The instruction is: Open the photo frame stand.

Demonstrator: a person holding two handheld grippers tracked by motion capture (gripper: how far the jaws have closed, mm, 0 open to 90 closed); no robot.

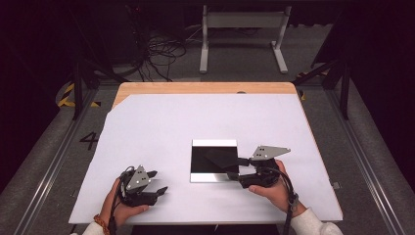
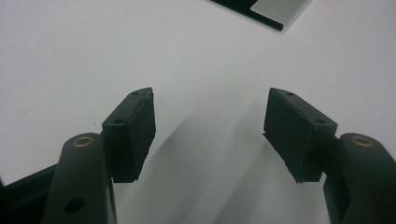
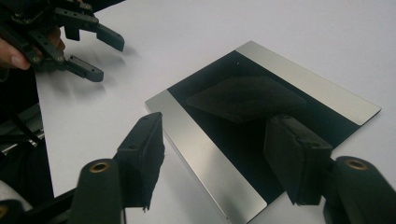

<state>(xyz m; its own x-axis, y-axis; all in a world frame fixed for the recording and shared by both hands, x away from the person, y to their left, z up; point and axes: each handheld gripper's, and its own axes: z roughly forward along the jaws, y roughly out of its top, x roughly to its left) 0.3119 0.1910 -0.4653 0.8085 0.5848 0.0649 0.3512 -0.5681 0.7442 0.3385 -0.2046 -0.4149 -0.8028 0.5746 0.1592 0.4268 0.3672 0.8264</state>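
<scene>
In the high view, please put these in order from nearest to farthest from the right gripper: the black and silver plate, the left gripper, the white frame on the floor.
1. black and silver plate: directly at the right gripper, to its left.
2. left gripper: across the table, near the front-left edge.
3. white frame: on the floor beyond the table's far edge.

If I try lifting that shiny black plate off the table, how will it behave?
The black plate looks rigid, with straight edges, so it probably won't flop. Its mirror-like face suggests slippery. It lies flat on the white table cover, so getting a jaw under its thin edge may be hard.
</scene>
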